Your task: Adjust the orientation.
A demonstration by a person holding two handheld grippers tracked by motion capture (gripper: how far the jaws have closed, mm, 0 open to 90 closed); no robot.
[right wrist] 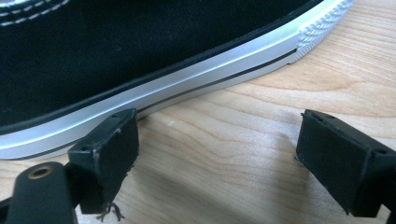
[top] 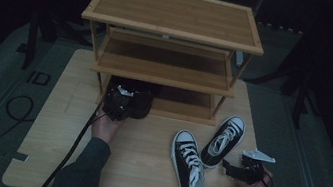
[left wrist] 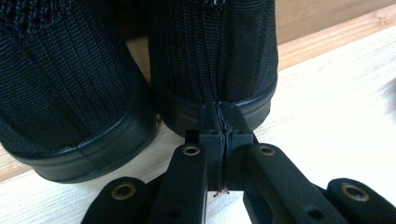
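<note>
The left gripper (left wrist: 223,122) has its jaws pressed together with nothing between, tips touching the heel of a black knit shoe (left wrist: 212,51); its twin (left wrist: 60,84) sits just beside. The right gripper (right wrist: 217,158) stands spread, a black canvas sneaker (right wrist: 140,51) with white sole touching one jaw.

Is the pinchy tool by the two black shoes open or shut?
Shut. The left tool has its two jaws pressed together with nothing between them, right behind the heel of a black knit shoe.
</note>
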